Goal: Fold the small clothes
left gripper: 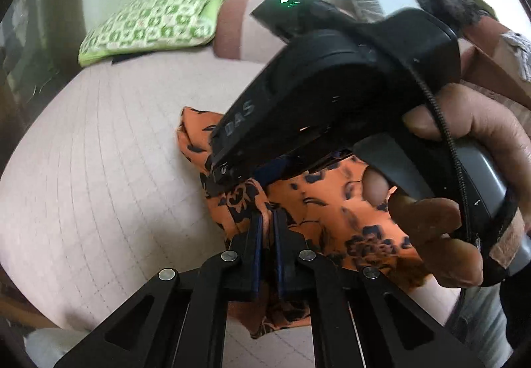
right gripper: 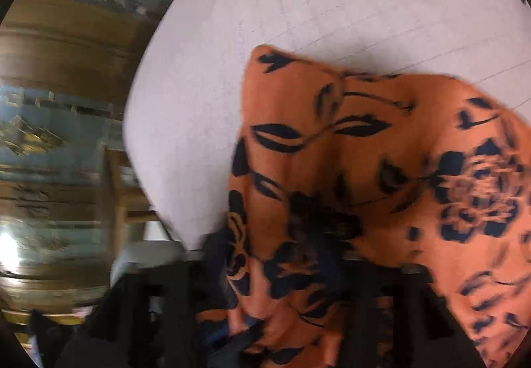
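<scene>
While the orange cloth (left gripper: 332,202) is being pinched by both claws, left claw (left gripper: 267,218) and right claw (left gripper: 229,173), beside the green pillow (left gripper: 149,22), a fold is judged underway; laying it flat is being called for.

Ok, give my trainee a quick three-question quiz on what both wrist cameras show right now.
1. True or false: the left gripper has its jaws shut on the orange cloth with black flower print.
2. What lies under that cloth: A wooden floor, B pale pink checked bed sheet, C metal tray?
3. Fill in: the green-and-white patterned pillow lies at the sheet's ____ end.

Key: 1 true; 2 B; 3 far.
</scene>
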A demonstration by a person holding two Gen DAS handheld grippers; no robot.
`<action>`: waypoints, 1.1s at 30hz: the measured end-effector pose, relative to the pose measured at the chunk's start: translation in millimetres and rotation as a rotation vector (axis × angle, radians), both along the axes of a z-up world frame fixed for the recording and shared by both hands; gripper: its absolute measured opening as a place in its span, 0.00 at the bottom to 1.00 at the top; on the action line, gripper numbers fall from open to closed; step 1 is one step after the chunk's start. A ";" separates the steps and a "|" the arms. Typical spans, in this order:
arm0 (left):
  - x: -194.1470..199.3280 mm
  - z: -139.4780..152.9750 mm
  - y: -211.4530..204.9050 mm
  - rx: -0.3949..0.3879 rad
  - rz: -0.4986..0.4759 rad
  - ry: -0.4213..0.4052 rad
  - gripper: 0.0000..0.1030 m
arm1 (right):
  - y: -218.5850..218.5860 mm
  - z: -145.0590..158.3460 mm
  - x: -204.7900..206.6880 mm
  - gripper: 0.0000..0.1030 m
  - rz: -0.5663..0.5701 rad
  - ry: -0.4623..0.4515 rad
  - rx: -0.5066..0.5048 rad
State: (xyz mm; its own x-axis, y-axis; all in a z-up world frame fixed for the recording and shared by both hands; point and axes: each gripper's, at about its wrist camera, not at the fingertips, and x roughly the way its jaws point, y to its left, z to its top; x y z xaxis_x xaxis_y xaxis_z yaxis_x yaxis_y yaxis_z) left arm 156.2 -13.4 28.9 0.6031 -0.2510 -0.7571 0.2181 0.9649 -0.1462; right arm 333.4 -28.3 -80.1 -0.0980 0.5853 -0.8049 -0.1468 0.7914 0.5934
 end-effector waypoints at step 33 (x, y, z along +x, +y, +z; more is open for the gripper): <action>22.5 -49.9 -245.2 -0.168 -0.422 0.207 0.22 | -403.3 3.5 -147.0 0.77 -0.847 -0.329 0.371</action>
